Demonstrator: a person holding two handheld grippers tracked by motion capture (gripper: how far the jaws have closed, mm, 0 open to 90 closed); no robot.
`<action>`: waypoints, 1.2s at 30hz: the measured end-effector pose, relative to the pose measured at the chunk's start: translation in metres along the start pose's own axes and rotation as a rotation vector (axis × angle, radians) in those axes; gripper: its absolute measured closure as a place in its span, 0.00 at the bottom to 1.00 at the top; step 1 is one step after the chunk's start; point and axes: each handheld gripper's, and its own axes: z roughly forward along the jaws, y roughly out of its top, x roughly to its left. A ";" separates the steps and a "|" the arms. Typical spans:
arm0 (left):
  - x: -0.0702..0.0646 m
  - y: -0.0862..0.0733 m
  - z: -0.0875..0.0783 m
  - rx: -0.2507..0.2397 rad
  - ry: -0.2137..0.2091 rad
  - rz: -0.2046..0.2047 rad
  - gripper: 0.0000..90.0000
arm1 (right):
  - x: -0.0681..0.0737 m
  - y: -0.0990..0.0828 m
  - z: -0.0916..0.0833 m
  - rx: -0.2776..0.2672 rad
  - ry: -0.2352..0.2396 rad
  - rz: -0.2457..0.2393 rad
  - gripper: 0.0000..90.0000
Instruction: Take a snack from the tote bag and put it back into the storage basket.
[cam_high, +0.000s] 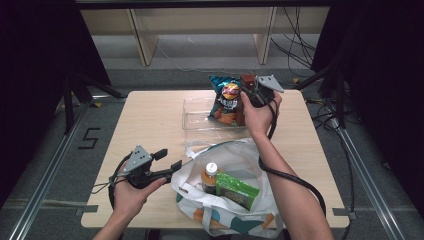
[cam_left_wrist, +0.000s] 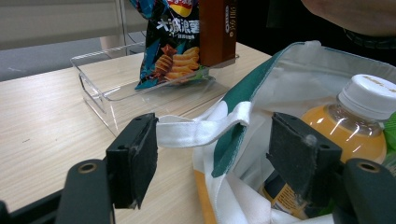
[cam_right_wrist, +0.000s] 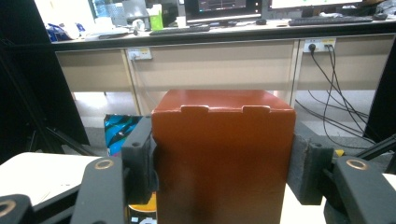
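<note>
My right gripper (cam_high: 251, 86) is shut on a tall brown carton (cam_high: 247, 79), whose top fills the space between the jaws in the right gripper view (cam_right_wrist: 224, 154). The carton stands upright over the far right end of a clear plastic tray (cam_high: 197, 119), beside a blue chips bag (cam_high: 227, 100) leaning in that tray. In the left gripper view the carton (cam_left_wrist: 217, 30) and chips bag (cam_left_wrist: 173, 42) rise behind the tray wall (cam_left_wrist: 100, 95). I cannot tell whether the carton touches the tray floor. My left gripper (cam_high: 167, 160) is open at the left rim of a white-and-green tote bag (cam_high: 240, 155), its strap (cam_left_wrist: 205, 126) just beyond the jaws.
Inside the tote bag stand an orange drink bottle with a white cap (cam_high: 210, 176) and a green box (cam_high: 237, 191). A black cable trails from the right gripper along the forearm. The wooden table (cam_high: 145, 120) is bare on its left half. Shelving and cables lie beyond the table's far edge.
</note>
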 end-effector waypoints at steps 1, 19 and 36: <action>0.000 0.000 0.000 0.001 0.000 0.000 0.36 | 0.001 0.000 -0.001 0.007 -0.004 0.002 0.44; -0.002 0.000 0.002 0.004 -0.005 0.003 0.36 | -0.003 0.002 -0.004 0.136 0.006 -0.017 0.43; -0.003 0.000 0.003 0.004 -0.011 0.005 0.36 | 0.002 -0.020 0.001 0.285 0.011 -0.013 0.43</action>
